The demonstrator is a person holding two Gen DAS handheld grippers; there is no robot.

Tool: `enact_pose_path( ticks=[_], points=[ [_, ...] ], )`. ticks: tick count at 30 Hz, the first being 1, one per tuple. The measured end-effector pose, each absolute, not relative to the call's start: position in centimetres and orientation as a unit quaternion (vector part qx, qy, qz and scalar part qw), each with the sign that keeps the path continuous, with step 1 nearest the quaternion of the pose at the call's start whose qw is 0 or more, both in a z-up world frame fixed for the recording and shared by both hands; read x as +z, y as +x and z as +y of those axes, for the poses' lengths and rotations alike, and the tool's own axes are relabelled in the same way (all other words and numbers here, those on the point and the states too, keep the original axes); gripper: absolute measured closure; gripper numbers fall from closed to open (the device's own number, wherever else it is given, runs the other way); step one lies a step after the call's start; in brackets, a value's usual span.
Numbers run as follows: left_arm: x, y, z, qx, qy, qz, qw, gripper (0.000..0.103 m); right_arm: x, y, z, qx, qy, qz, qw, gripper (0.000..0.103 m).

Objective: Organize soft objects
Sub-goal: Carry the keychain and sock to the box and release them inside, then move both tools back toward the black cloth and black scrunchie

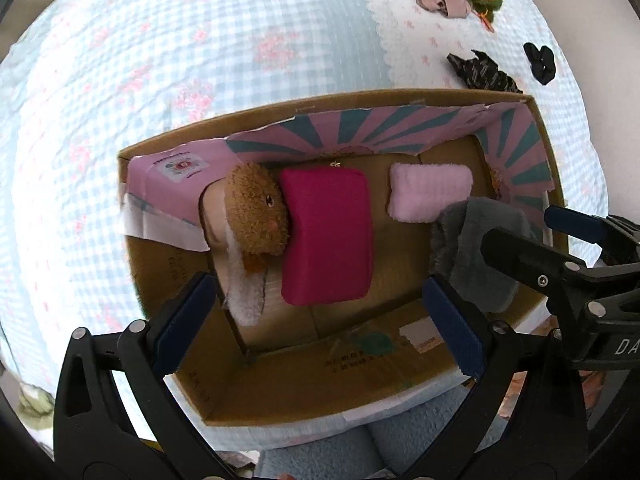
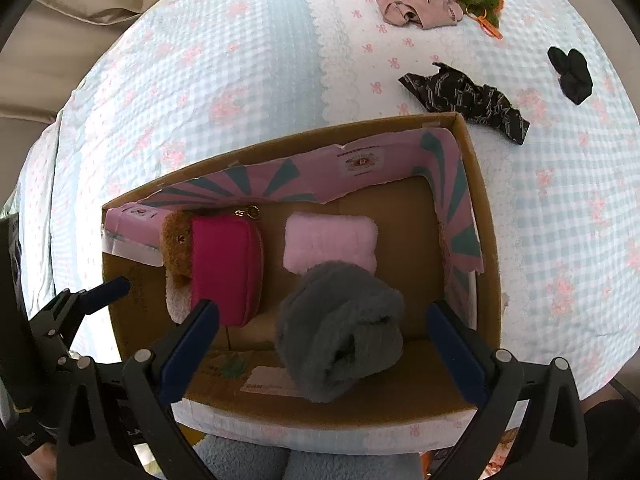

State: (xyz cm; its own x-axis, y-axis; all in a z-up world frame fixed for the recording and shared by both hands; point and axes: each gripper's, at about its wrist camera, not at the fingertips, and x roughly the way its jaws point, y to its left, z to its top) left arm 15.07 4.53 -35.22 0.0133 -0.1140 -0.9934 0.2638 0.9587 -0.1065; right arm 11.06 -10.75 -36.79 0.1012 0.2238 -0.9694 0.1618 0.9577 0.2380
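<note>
Here both jaws gape empty over the box; pouch half hides the plush

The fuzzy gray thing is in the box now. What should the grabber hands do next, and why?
Probably lift the right gripper away from the gray rolled towel and head for the black patterned cloth outside the cardboard box. The gripper's fingers stand wide open and apart from the towel, which seems to rest in the box beside the pink folded towel. Soft things still lie on the bedspread.
</note>
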Motion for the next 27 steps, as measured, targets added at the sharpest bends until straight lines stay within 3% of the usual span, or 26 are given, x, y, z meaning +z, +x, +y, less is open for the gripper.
enact_pose_path(
  ticks=[14, 27],
  points=[
    [-28.6, 11.4, 6.9, -0.110, 0.039, 0.653, 0.749, 0.000, -31.1, 8.5, -9.7, 0.033, 0.112, 0.624, 0.773, 0.000],
    [-19.3, 8.0, 7.8, -0.083, 0.022, 0.590, 0.803, 0.000, -21.3, 4.7, -8.5, 0.028, 0.073, 0.549, 0.832, 0.000]
  ],
)
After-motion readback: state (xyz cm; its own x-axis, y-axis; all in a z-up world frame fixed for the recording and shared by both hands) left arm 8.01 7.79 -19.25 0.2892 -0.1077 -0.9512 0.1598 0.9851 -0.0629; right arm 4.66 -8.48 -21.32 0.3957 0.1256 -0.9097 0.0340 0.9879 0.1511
